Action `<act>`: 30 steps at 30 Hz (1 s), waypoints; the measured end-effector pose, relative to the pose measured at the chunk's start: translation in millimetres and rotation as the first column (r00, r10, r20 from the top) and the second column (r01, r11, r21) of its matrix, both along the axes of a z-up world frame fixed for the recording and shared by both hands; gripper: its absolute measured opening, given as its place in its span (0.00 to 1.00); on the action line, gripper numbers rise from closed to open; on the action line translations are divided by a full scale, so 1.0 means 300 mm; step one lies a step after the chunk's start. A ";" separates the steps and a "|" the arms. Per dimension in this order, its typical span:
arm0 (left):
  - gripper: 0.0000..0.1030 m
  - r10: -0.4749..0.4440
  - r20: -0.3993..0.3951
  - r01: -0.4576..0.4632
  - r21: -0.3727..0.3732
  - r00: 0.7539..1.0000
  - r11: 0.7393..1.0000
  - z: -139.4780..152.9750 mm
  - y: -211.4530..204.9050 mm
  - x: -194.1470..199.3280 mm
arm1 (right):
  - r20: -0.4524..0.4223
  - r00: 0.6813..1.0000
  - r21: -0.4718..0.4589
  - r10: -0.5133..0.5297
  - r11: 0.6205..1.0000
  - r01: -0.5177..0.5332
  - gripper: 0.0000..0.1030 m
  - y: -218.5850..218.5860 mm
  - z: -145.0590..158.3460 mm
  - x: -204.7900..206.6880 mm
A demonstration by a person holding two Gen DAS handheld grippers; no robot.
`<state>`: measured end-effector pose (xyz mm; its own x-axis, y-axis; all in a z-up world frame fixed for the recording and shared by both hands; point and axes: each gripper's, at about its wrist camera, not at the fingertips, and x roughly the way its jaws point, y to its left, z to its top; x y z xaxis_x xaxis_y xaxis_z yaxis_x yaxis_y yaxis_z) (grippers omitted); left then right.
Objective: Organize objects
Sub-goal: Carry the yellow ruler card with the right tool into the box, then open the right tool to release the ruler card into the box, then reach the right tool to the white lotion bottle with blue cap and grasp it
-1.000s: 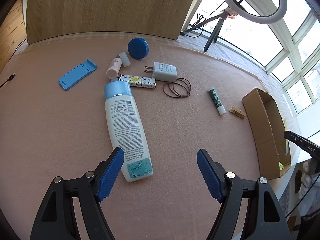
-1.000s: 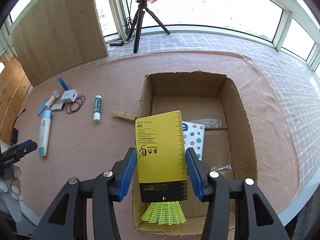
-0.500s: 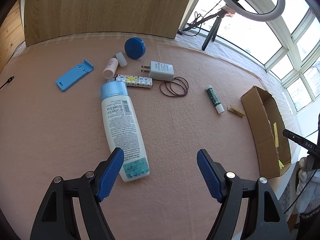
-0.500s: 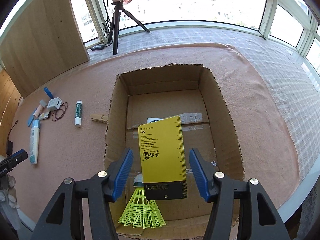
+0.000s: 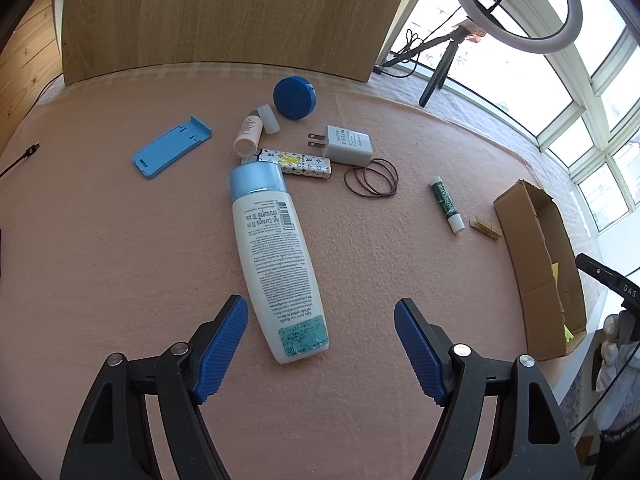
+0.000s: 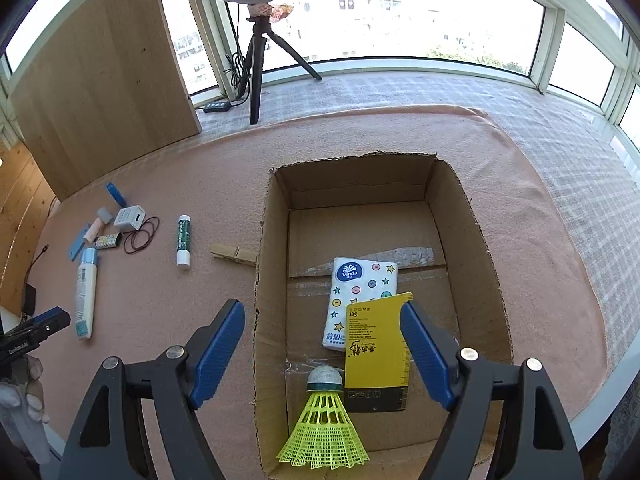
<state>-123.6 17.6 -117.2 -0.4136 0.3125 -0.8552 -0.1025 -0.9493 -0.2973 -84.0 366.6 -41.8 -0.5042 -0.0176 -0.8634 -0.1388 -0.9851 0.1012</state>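
Note:
My right gripper [image 6: 322, 346] hangs over the cardboard box [image 6: 272, 264], its jaws opening with nothing pressed between them. On the box floor lie the yellow card pack [image 6: 378, 350], a tissue packet [image 6: 358, 296] and a yellow shuttlecock [image 6: 324, 424]. My left gripper [image 5: 320, 344] stands open just above the foot of a white lotion bottle [image 5: 276, 264] with a blue cap. Beyond the bottle are a patterned lighter [image 5: 296, 164], white charger [image 5: 346, 144], rubber bands [image 5: 372, 178], blue round tin [image 5: 295, 97], small pink tube [image 5: 249, 136], blue phone stand [image 5: 172, 152], green lip balm [image 5: 446, 204] and a clothespin [image 5: 485, 229].
A pink cloth [image 5: 120, 260] covers the table. A wooden board [image 5: 224, 16] stands at the back. A ring light on a tripod [image 6: 256, 60] sits by the windows. A black cable end [image 5: 24, 156] lies at the far left. The table edge runs close behind the box.
The right gripper opened and the yellow card pack dropped from its jaws onto the box floor beside the shuttlecock. The left gripper stayed open over the bottle.

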 end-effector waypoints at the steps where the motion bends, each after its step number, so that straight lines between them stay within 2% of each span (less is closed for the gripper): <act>1: 0.76 0.003 0.000 -0.003 -0.001 1.000 1.000 0.000 -0.007 0.000 | -0.002 1.000 -0.001 0.010 1.000 -0.010 0.74 -0.015 0.002 -0.005; 12: 0.76 0.032 0.007 -0.032 -0.027 0.999 0.999 -0.021 -0.073 -0.034 | -0.046 0.983 -0.070 0.176 0.981 -0.179 0.74 -0.268 -0.014 -0.103; 21: 0.77 0.017 0.006 -0.016 -0.056 1.000 0.998 -0.044 -0.089 -0.066 | -0.023 0.960 -0.145 0.279 0.949 -0.279 0.74 -0.495 -0.057 -0.229; 30: 0.78 0.007 0.012 -0.007 -0.012 1.000 1.000 -0.068 -0.090 -0.080 | 0.030 0.933 -0.251 0.359 0.906 -0.340 0.74 -0.661 -0.110 -0.316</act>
